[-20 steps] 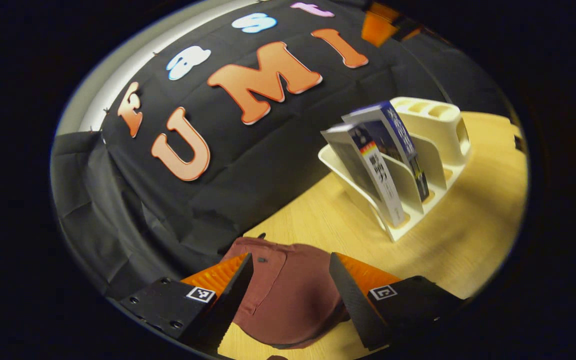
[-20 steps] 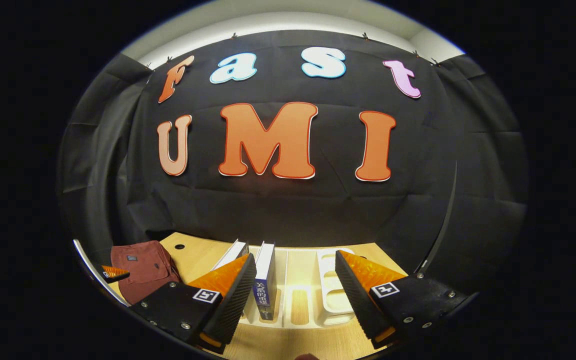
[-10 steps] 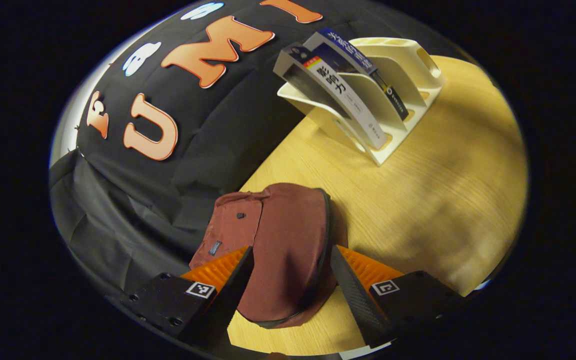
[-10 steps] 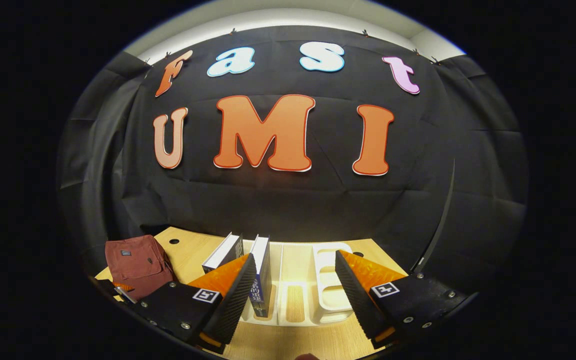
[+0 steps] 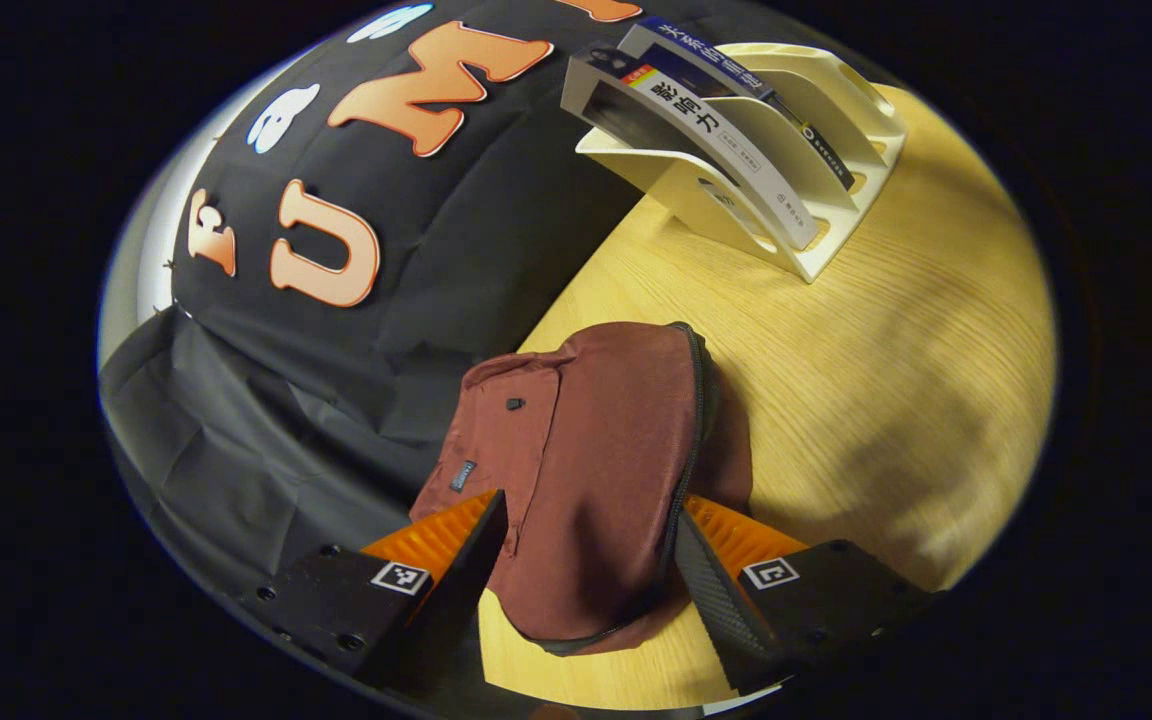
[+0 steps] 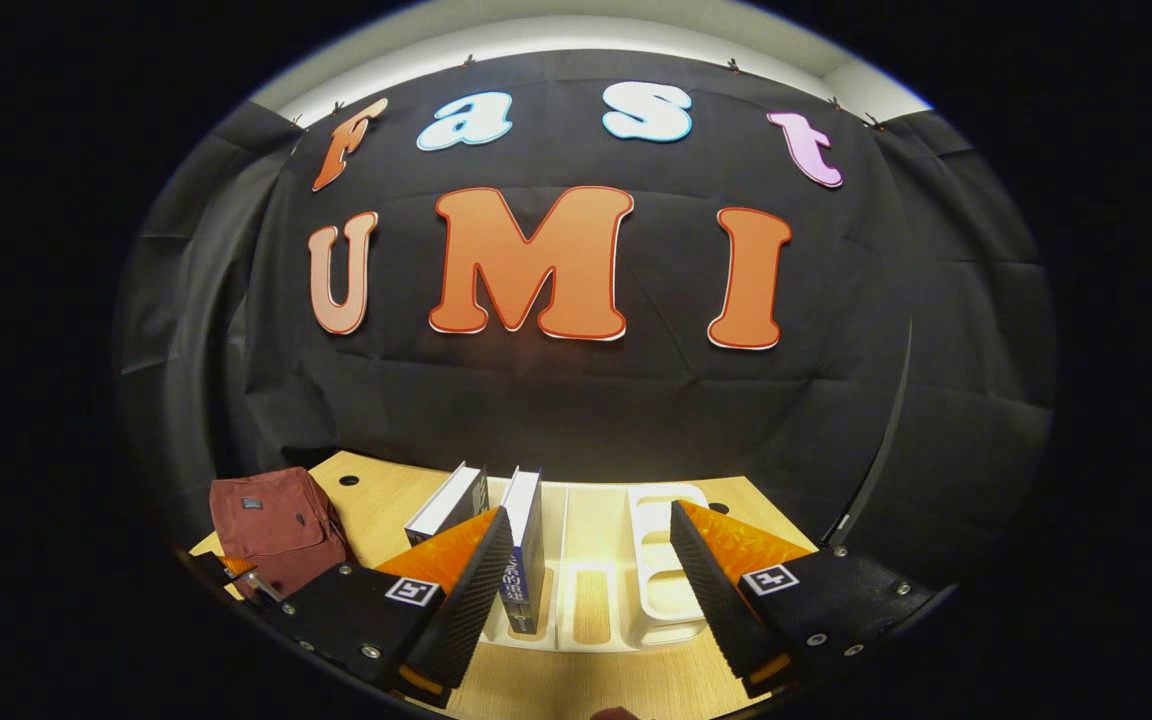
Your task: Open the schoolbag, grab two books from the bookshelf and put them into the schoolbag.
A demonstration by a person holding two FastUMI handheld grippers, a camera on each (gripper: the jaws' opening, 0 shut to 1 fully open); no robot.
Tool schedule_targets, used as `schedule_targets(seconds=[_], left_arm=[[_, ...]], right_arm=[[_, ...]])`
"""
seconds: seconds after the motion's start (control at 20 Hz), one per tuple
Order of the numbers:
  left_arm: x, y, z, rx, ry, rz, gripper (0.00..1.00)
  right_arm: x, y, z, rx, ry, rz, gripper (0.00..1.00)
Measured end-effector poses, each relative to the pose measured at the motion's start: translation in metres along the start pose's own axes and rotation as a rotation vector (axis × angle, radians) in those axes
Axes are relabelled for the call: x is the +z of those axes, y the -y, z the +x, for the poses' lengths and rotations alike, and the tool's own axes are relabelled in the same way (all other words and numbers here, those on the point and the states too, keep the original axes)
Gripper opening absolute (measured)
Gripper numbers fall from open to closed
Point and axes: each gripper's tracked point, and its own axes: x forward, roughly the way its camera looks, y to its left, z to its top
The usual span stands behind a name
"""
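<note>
Maroon schoolbag (image 5: 586,450) w/ dark zip – cream bookshelf (image 5: 826,150), white & blue books, pale wood-grain table (image 5: 886,380).

The right gripper (image 6: 591,575) is hanging with jaws spread before the cream bookshelf (image 6: 666,585) at six o'clock; two books (image 6: 521,545) are standing in it. The maroon schoolbag (image 6: 271,520) is lying at eight o'clock on the wooden table (image 6: 376,495).

left gripper (image 5: 586,545): black screwed blocks, square coded tags, ribbed wedge fingers
right gripper (image 6: 586,560): same build
</note>
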Motion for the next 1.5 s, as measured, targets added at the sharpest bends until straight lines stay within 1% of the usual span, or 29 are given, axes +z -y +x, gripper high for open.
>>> schedule_targets(seconds=[0.1, 0.15, 0.3, 0.4, 0.6, 0.7, 0.75, 0.8, 0.85, 0.9, 0.95, 1.0, 1.05, 1.1, 1.15, 1.2, 1.25, 1.3, 1.35, 1.5], left_arm=[[0.0, 0.002, 0.004, 0.013, 0.006, 0.033, 0.97], [-0.003, 0.005, 0.007, 0.017, -0.013, 0.047, 0.97], [-0.002, 0.001, 0.017, 0.074, -0.028, 0.09, 0.97], [0.003, 0.0, 0.026, 0.096, -0.035, 0.103, 0.96], [-0.004, 0.002, 0.037, 0.12, -0.062, 0.122, 0.95], [-0.006, 0.007, 0.043, 0.119, -0.071, 0.12, 0.92], [-0.005, 0.009, 0.045, 0.115, -0.073, 0.12, 0.83], [-0.003, 0.011, 0.047, 0.107, -0.068, 0.116, 0.89], [-0.002, 0.013, 0.045, 0.103, -0.07, 0.11, 0.69], [-0.002, 0.013, 0.048, 0.093, -0.073, 0.101, 0.63], [-0.005, 0.013, 0.047, 0.072, -0.084, 0.093, 0.62], [-0.007, 0.013, 0.048, 0.045, -0.095, 0.08, 0.45], [-0.005, 0.012, 0.048, 0.037, -0.096, 0.065, 0.33], [-0.003, 0.006, 0.049, 0.026, -0.1, 0.047, 0.29], [-0.002, 0.001, 0.049, 0.003, -0.104, 0.025, 0.19], [0.0, -0.004, 0.051, -0.015, -0.112, 0.001, 0.16], [0.003, -0.008, 0.051, -0.045, -0.118, -0.026, 0.1], [0.005, -0.014, 0.051, -0.066, -0.129, -0.051, 0.23], [0.005, -0.021, 0.051, -0.085, -0.132, -0.077, 0.09], [0.013, -0.036, 0.052, -0.153, -0.147, -0.13, 0.08]], right_arm=[[-0.001, 0.0, 0.0, 0.001, -0.001, -0.005, 0.94], [-0.002, -0.001, 0.001, 0.003, -0.002, -0.006, 0.94], [-0.002, -0.001, 0.001, 0.005, -0.002, -0.011, 0.94], [-0.003, -0.001, 0.003, 0.005, -0.005, -0.019, 0.94], [-0.007, -0.001, 0.003, 0.006, -0.016, -0.025, 0.94], [-0.008, -0.001, 0.004, 0.005, -0.019, -0.029, 0.94], [-0.008, -0.002, 0.004, 0.003, -0.018, -0.031, 0.94], [-0.008, -0.001, 0.004, 0.003, -0.019, -0.032, 0.94], [-0.008, -0.001, 0.005, 0.0, -0.016, -0.035, 0.94], [-0.007, -0.001, 0.005, -0.003, -0.014, -0.04, 0.94], [-0.007, -0.001, 0.005, -0.005, -0.015, -0.044, 0.94], [-0.007, 0.0, 0.005, -0.007, -0.015, -0.046, 0.94], [-0.006, -0.001, 0.005, -0.009, -0.016, -0.045, 0.94], [-0.004, 0.0, 0.006, -0.011, -0.015, -0.044, 0.94], [-0.004, -0.001, 0.009, -0.011, -0.018, -0.045, 0.94], [-0.003, -0.002, 0.012, -0.014, -0.022, -0.049, 0.94], [-0.004, -0.004, 0.013, -0.012, -0.03, -0.055, 0.94], [-0.004, -0.006, 0.015, -0.006, -0.037, -0.059, 0.94], [-0.004, -0.008, 0.017, -0.001, -0.046, -0.065, 0.94], [-0.006, -0.018, 0.022, 0.033, -0.095, -0.079, 0.94]])
